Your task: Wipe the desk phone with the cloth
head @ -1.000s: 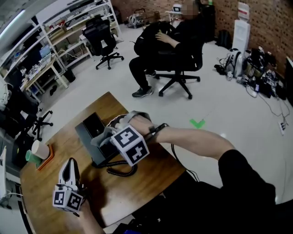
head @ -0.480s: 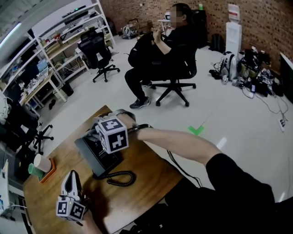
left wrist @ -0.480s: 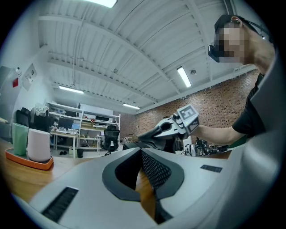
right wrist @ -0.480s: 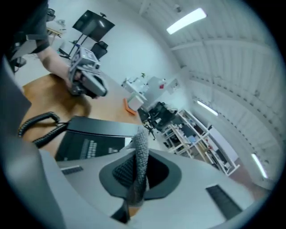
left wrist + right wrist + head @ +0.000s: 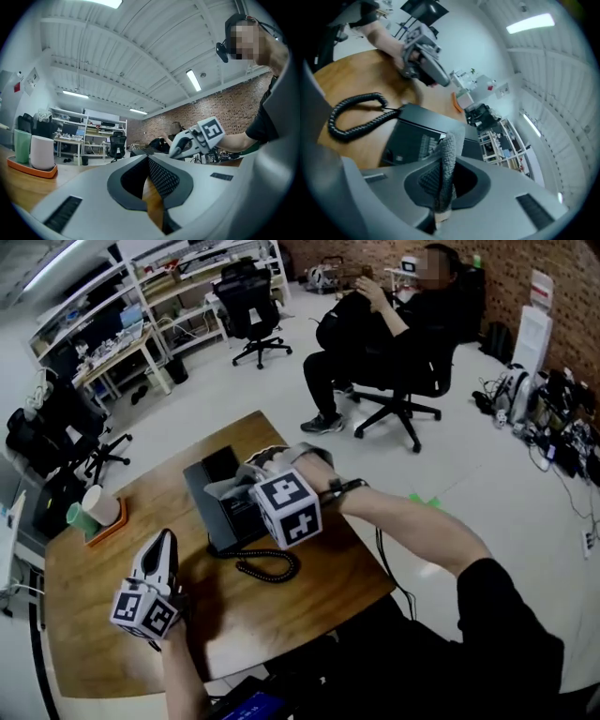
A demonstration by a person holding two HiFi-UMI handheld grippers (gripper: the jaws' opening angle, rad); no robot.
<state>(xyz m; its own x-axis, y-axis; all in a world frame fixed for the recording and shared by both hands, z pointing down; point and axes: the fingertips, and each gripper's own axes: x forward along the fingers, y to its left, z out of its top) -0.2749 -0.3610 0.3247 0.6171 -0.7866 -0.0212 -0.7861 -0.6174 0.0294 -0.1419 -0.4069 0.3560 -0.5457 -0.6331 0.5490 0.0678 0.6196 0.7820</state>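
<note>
Nearest the wearer, the left gripper sits low over the round wooden desk, its jaws pressed together on nothing, well apart from the work. Just beyond it lies the single coiled cord. Past that, the right gripper reaches across with its jaws pinching the one grey cloth, whose free end lies over the black desk phone near the keypad; whether it presses on the surface cannot be told. The step in hand appears to be a wiping stroke across the phone's top face. The next move likely calls for dragging the cloth along the keys and handset with light pressure, keeping the pinch firm and clear of the cord, and the idle gripper could steady the base. Farther left, one orange tray carries two cups, a white cup and a green cup. Beyond the desk, one person sits in an office chair.
</note>
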